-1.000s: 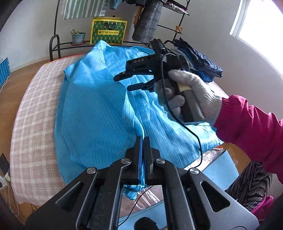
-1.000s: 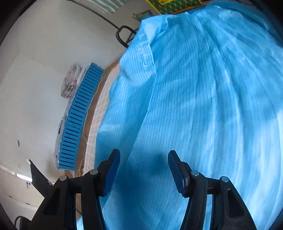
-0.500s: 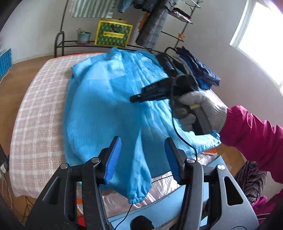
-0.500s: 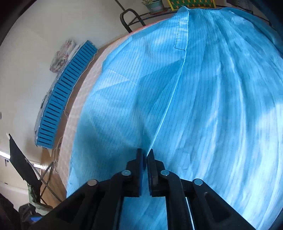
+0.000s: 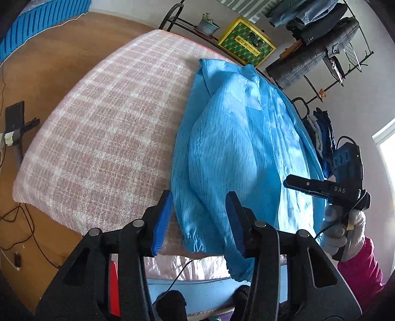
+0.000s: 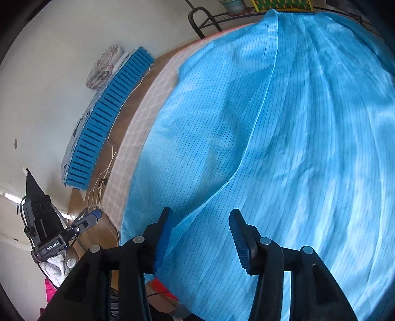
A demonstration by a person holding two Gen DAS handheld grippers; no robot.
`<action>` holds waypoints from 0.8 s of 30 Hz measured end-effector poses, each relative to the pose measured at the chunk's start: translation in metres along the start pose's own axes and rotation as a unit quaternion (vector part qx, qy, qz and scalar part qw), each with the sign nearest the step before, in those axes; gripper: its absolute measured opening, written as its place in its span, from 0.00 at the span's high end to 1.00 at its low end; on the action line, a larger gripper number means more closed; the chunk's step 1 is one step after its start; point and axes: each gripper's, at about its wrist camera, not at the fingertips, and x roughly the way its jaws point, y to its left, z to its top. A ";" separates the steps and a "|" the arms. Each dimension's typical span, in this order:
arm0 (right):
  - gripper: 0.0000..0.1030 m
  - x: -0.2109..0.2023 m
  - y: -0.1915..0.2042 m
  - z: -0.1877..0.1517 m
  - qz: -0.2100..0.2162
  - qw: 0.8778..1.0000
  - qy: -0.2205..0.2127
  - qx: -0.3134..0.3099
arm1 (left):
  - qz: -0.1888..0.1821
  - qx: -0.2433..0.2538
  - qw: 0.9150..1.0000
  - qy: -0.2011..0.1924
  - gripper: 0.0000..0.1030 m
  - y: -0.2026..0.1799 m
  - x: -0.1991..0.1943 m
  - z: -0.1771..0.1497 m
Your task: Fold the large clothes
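i've just opened both: left gripper (image 5: pixel 198 219) and right gripper (image 6: pixel 200 237) jaws apart, blue coat (image 5: pixel 237 148) released lower centre, sleeve fold laid; regrasp next.

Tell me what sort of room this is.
Probably a bedroom or laundry corner at home: a checked mattress holds a blue garment, a rack hangs with clothes, and a shelf carries a potted plant.
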 end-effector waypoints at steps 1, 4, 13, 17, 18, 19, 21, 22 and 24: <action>0.52 0.008 0.002 -0.001 0.004 1.000 0.007 0.000 | 0.002 0.002 1.000 -0.002 0.56 -0.002 0.000 0.000; 0.97 0.024 0.011 -0.007 0.023 0.999 0.033 -0.009 | 0.001 0.011 1.000 -0.005 0.56 -0.008 -0.001 -0.001; 0.94 -0.021 -0.014 -0.031 -0.080 0.995 0.013 -0.052 | -0.018 0.018 0.999 0.022 0.56 -0.023 0.017 -0.010; 0.63 -0.045 0.001 -0.027 -0.115 0.989 -0.009 -0.089 | -0.023 0.026 0.999 0.032 0.56 -0.034 0.023 -0.017; 0.63 -0.049 0.004 -0.024 -0.113 0.989 -0.009 -0.094 | -0.021 0.029 0.999 0.036 0.56 -0.036 0.026 -0.018; 0.63 -0.052 0.006 -0.022 -0.106 0.990 -0.006 -0.095 | -0.019 0.030 0.999 0.039 0.56 -0.037 0.029 -0.019; 0.62 -0.053 0.006 -0.021 -0.110 0.989 -0.001 -0.096 | -0.019 0.024 0.998 0.047 0.56 -0.038 0.036 -0.020; 0.62 -0.052 0.006 -0.020 -0.114 0.989 0.001 -0.098 | -0.021 0.017 0.998 0.052 0.56 -0.037 0.041 -0.019; 0.62 -0.046 0.000 -0.022 -0.115 0.989 0.009 -0.088 | -0.021 0.006 0.998 0.061 0.56 -0.035 0.050 -0.018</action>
